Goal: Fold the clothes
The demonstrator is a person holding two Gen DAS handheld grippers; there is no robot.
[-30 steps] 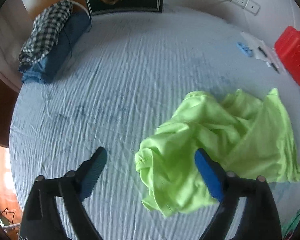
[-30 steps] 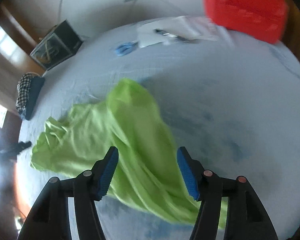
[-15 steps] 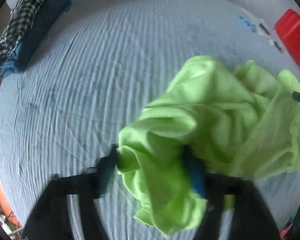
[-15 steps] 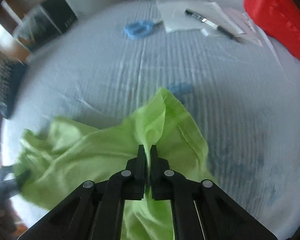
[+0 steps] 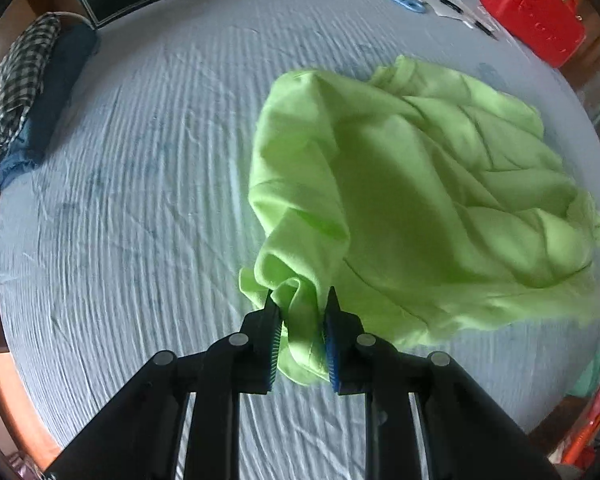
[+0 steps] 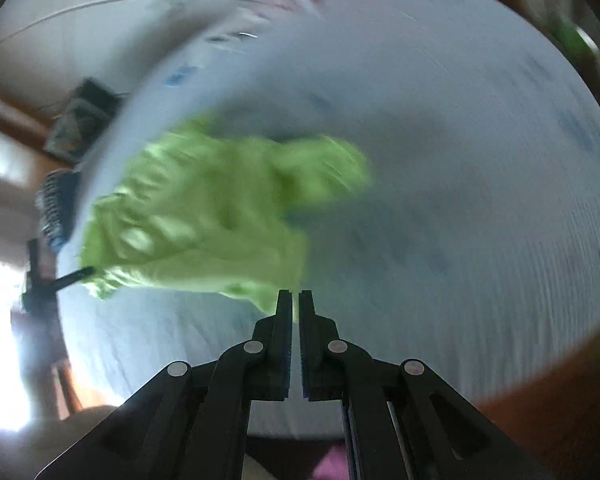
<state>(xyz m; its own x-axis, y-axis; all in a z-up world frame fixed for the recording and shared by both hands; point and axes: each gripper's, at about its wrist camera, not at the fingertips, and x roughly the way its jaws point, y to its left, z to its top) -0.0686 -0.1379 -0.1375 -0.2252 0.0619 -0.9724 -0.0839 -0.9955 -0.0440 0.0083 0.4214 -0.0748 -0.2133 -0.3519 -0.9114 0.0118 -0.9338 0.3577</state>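
Green shirt (image 5: 412, 184) — red basket (image 5: 534, 8) apart

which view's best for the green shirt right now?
Left wrist. The shirt is sharp there, crumpled on the sheet, with a bunched edge pinched in the left tool. The right wrist view shows it motion-blurred; the right tool looks shut on an edge, though blur hides the contact.

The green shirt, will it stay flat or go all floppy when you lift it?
Probably floppy: the green shirt already droops in soft folds from the left gripper. It looks thin and light, so it likely sags between both grippers.
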